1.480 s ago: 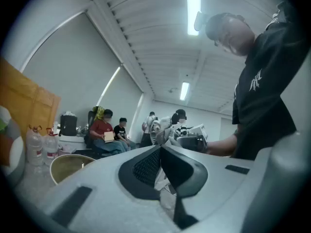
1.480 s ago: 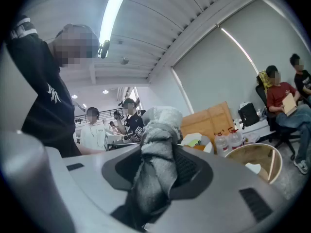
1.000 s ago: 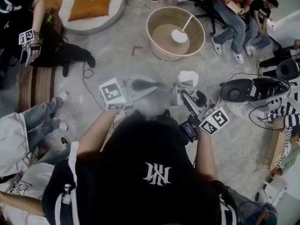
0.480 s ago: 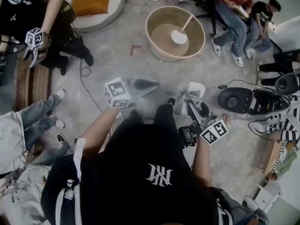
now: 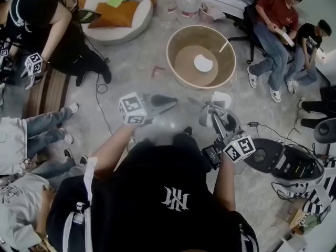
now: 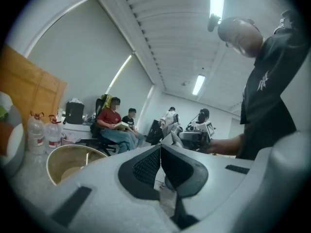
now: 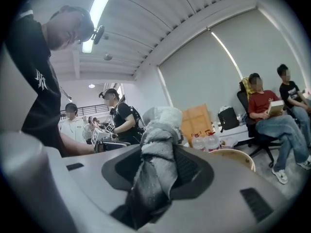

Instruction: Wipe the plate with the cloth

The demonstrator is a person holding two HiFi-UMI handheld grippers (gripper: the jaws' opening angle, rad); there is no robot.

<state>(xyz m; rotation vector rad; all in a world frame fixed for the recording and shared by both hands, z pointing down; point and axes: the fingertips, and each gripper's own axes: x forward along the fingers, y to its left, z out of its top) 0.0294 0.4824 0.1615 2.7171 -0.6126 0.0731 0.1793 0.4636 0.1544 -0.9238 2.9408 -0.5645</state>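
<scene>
The grey floor (image 5: 136,83) fills most of the head view. You stand in the middle of it, and other persons (image 5: 275,20) sit around you. At the top left there is a round white seat (image 5: 113,35) with an orange cushion (image 5: 113,13) on it. To the right of it, ahead of you, a round beige tub (image 5: 173,49) stands on the floor. Two clear bottles (image 5: 178,1) stand behind the tub, near its far side.

You hold both grippers out in front of your chest, roughly level. They point toward the tub but are well apart from it. The left gripper (image 5: 169,102) has its jaws fully together. In the left gripper view the two dark pads (image 6: 143,169) meet along one line and nothing is between them. The right gripper (image 5: 214,109) is clamped on the cloth (image 5: 220,100). In the right gripper view the grey-white cloth is pinched between the pads — one bunch stands up above the jaws and the rest hangs below them. The two grippers are side by side with a gap between them and do not touch.

The plate (image 5: 203,63) is small and white. It lies flat on the bottom of the tub, a bit right of the centre, apart from both grippers and from the cloth. A thin pale stick (image 5: 224,46) leans on the tub's wall near the plate — what it is I cannot tell.
</scene>
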